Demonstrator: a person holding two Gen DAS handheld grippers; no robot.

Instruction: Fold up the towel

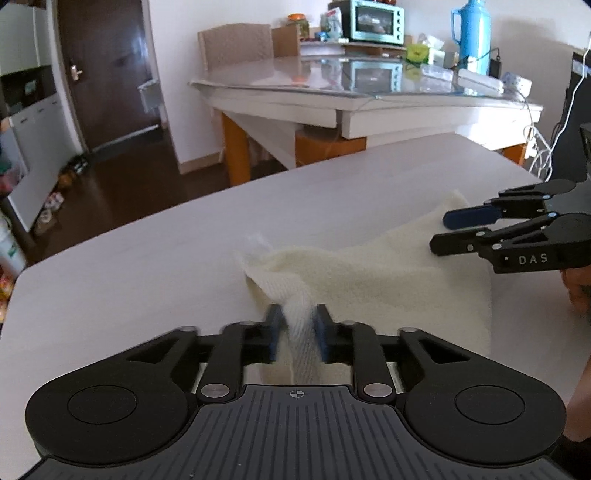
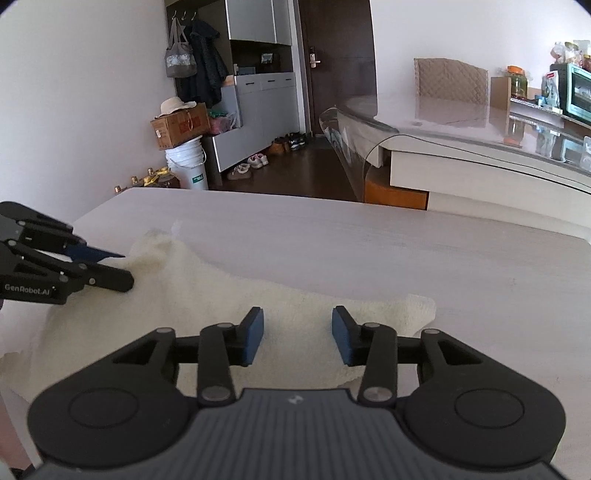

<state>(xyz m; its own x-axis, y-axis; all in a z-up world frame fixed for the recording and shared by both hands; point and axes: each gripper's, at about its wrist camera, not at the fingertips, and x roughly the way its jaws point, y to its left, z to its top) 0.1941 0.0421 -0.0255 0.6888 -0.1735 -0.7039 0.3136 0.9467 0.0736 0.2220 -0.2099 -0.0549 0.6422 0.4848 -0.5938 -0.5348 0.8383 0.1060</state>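
Cream terry-cloth towel point(image 1: 388, 288) lies rumpled on the pale grey desk point(image 1: 147, 266), and right up close the left hand-held gripper point(image 1: 297, 334) has a bunched ridge of its near edge between the blue pads, which look clamped on the fabric. Over at the towel's other end the right hand-held gripper point(image 2: 297, 334) hangs above the cloth with jaws parted and nothing between them. Beyond the desk stands a white glass-topped dining table point(image 1: 369, 103) carrying a teal toaster oven point(image 1: 376, 20).

Black linkage claw point(image 2: 297, 334) with blue pads point(image 2: 254, 336), silver pivots, white "GenRobot.AI" lettering
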